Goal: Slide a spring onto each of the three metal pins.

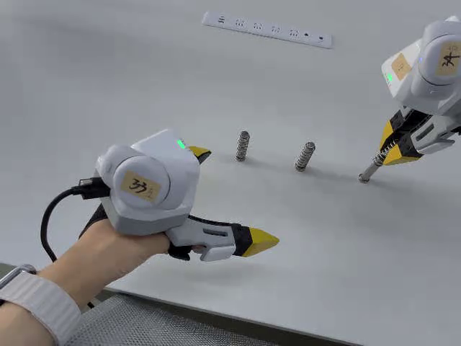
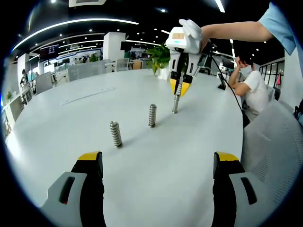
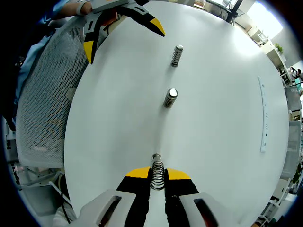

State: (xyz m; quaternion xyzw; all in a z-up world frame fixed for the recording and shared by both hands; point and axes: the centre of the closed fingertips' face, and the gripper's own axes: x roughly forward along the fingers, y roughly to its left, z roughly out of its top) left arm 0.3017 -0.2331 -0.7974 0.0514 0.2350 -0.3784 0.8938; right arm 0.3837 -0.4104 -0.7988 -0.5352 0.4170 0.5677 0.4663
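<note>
Two down, one in hand: on the white tabletop (image 1: 144, 86), the left pin (image 1: 243, 145) and the middle pin (image 1: 305, 156) stand upright, each already sleeved in a spring. At the right, the right gripper (image 1: 392, 153) has its fingers (image 3: 137, 175) closed on the third spring (image 3: 157, 174), which is threaded over the upper part of the leaning third pin (image 1: 367, 173). That pin's lower shank shows bare and its end meets the tabletop. The left gripper (image 1: 232, 196) hovers at the near left, its fingers (image 1: 259, 241) spread wide and holding nothing. By the look of it, only seating this last spring and letting go remains. A power strip (image 1: 266, 29) lies at the far edge.
</note>
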